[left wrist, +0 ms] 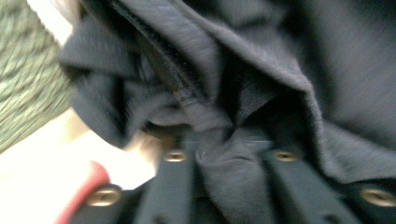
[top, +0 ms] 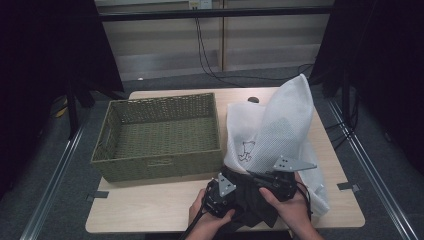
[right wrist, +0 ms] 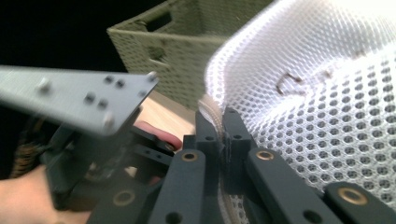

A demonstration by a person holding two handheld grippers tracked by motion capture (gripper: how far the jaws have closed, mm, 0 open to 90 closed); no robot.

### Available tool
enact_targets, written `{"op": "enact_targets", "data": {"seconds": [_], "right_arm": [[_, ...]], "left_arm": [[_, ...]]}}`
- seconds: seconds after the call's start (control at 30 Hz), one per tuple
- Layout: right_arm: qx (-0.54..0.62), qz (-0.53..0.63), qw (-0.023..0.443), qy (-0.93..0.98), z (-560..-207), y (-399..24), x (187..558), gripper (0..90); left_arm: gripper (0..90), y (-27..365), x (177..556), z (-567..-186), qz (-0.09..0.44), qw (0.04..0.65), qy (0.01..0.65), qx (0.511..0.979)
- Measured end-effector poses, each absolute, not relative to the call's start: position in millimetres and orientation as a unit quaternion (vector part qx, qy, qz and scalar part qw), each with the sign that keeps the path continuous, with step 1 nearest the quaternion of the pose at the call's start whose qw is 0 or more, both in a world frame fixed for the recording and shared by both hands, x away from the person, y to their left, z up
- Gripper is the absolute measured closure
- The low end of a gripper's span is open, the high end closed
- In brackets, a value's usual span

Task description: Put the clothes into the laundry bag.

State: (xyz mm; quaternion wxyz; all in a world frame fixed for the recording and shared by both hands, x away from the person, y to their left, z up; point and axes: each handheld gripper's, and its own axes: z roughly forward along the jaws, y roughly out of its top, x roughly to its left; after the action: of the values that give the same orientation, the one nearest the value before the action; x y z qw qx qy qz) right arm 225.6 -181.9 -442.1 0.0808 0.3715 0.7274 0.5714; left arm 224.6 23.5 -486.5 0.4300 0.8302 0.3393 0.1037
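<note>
A white mesh bag point(top: 280, 125) stands puffed up on the right half of the table, and a dark garment point(top: 252, 200) bunches at its near end. My left gripper point(top: 231, 190) is shut on the dark garment point(left wrist: 280, 70), with folds of cloth pinched at its jaws point(left wrist: 229, 144). My right gripper point(top: 257, 177) is shut on the rim of the mesh bag point(right wrist: 327, 93), its jaws pressed together on the edge point(right wrist: 223, 122). In the right gripper view the left gripper point(right wrist: 93, 154) sits close by at the left under its grey plate.
A woven green basket point(top: 155, 167) stands on the left half of the wooden table point(top: 150, 210), its near wall just left of my left gripper. It also appears behind the bag, the basket point(right wrist: 173, 46). A small dark object point(top: 253, 99) lies at the table's far edge. Black cables hang behind.
</note>
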Motion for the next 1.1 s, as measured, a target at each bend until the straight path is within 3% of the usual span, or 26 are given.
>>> {"op": "enact_targets", "data": {"seconds": [0.1,0.2,0.27,0.37,0.47,0.53,0.7,0.87,1.0,1.03,1.07,1.1], "right_arm": [[0.359,0.585,0.086,0.722,-431,-182,220,88.0],[0.347,0.608,0.089,0.709,-419,-184,214,88.0],[0.348,0.628,0.082,0.691,-409,-188,211,88.0],[0.353,0.617,0.066,0.7,-410,-187,211,88.0],[0.394,0.574,0.073,0.714,-432,-182,215,88.1],[0.418,0.558,0.07,0.713,-445,-184,221,88.1],[0.422,0.56,0.069,0.709,-448,-190,226,88.0],[0.425,0.566,0.062,0.704,-448,-192,228,88.0],[0.421,0.564,0.064,0.708,-450,-189,230,88.0],[0.418,0.559,0.068,0.712,-451,-186,229,88.0],[0.418,0.559,0.068,0.712,-451,-186,229,88.0],[0.418,0.557,0.068,0.715,-451,-185,229,88.0]], "left_arm": [[85.1,23,220,-465,0.078,0.538,0.317,0.777],[85.3,20,210,-441,0.135,0.585,0.281,0.749],[85.0,14,208,-441,0.164,0.605,0.291,0.722],[84.4,3,218,-460,0.2,0.559,0.312,0.742],[80.8,1,239,-490,0.15,0.483,0.373,0.778],[69.1,9,245,-497,0.111,0.465,0.386,0.789],[31.8,39,237,-478,0.09,0.482,0.325,0.809],[9.1,60,231,-481,0.113,0.433,0.365,0.817],[11.5,42,233,-492,0.048,0.391,0.333,0.857],[22.7,34,231,-496,0.047,0.379,0.323,0.866],[22.7,27,227,-498,0.076,0.372,0.319,0.868],[34.7,23,225,-496,0.102,0.361,0.309,0.874]]}}
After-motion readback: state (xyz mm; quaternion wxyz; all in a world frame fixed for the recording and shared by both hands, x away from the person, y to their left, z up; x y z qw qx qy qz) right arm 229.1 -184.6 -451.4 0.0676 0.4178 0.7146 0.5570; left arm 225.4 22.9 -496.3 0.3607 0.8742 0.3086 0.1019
